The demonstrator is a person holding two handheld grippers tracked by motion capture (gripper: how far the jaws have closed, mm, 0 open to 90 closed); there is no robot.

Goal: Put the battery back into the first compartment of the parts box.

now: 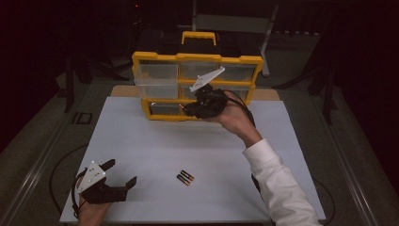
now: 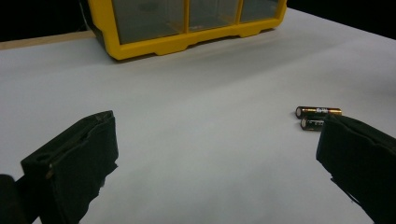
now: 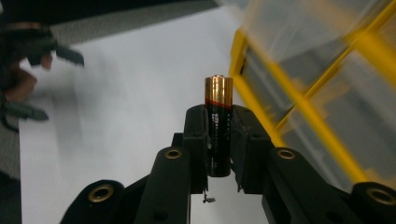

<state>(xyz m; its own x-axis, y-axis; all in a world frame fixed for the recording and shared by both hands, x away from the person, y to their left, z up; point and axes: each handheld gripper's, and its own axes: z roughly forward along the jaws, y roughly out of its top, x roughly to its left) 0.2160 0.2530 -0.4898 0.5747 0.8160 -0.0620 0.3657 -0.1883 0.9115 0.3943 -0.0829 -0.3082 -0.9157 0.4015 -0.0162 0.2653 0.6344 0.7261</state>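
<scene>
A yellow organizer case [image 1: 197, 59] with clear drawers stands upright at the table's far side. My right gripper [image 1: 189, 110] hovers in front of its lower drawers, shut on a black and copper battery [image 3: 218, 122] that stands upright between the jaws, beside the case [image 3: 308, 112]. Two more batteries [image 1: 185, 177] lie side by side on the white table near the front. My left gripper [image 1: 122, 173] rests at the front left, open and holding nothing, with those batteries [image 2: 317, 117] just beyond its right jaw and the case [image 2: 187, 42] farther off.
The white tabletop [image 1: 155, 141] stretches bare between the case and the loose batteries. Cables trail off the front edge at both sides. Dark floor and stands surround the table. The other hand and its gripper [image 3: 42, 53] appear far off in the right gripper view.
</scene>
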